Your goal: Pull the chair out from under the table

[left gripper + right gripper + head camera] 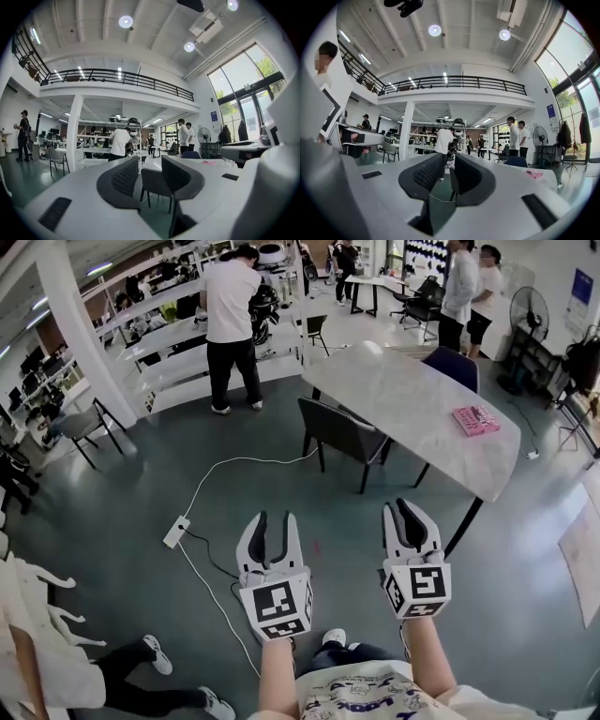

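Left hand-held gripper (276,523) and right hand-held gripper (410,509) hover level, well apart from the chair (339,430) tucked at the table (403,399) — both are spread and empty, the left wider.

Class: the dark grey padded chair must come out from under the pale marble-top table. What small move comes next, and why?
Probably carry both claws forward toward the backrest of the dark grey padded chair. The left claw and right claw hang open, empty, well short of it, while it sits tucked against the pale marble-top table.
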